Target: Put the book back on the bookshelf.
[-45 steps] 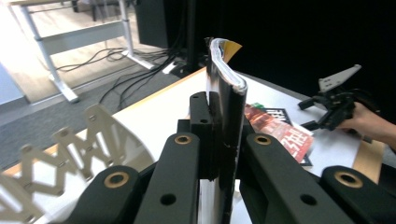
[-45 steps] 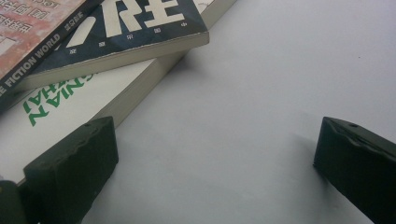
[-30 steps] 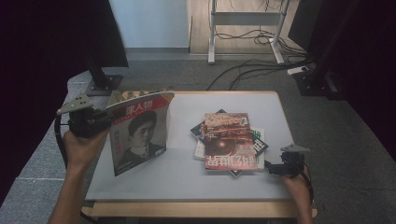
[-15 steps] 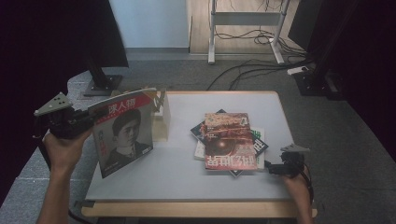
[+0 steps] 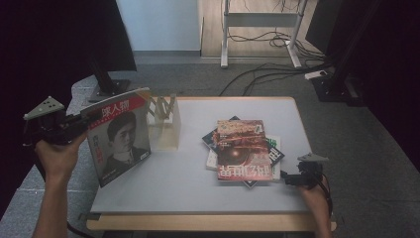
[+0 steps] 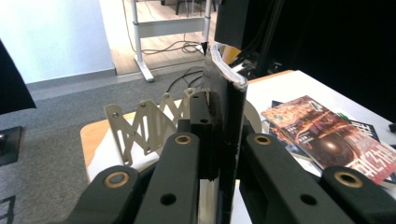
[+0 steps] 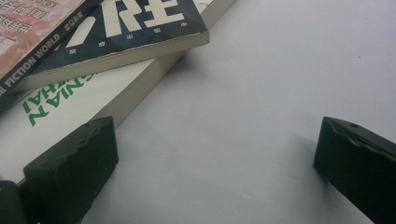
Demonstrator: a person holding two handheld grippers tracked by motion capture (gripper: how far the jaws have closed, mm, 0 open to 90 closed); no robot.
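Note:
A magazine with a portrait cover (image 5: 119, 141) hangs upright over the table's left edge. My left gripper (image 5: 81, 124) is shut on its spine edge (image 6: 226, 116), which I see edge-on between the jaws in the left gripper view. A white zigzag rack (image 5: 163, 121) stands just right of the magazine (image 6: 144, 123). A stack of magazines (image 5: 242, 148) lies right of centre, a red-covered one on top (image 6: 327, 137). My right gripper (image 5: 289, 179) rests low at the stack's right front corner, open, its fingers (image 7: 70, 163) beside the bottom books (image 7: 93, 70).
The grey table (image 5: 198, 188) has bare surface in front of the rack and the stack. Beyond it are a desk frame with cables (image 5: 262, 34) and dark stands (image 5: 106, 59) on the carpet.
My left gripper has carried the portrait magazine leftward, off the rack area toward the table's left edge. The right gripper has stayed still.

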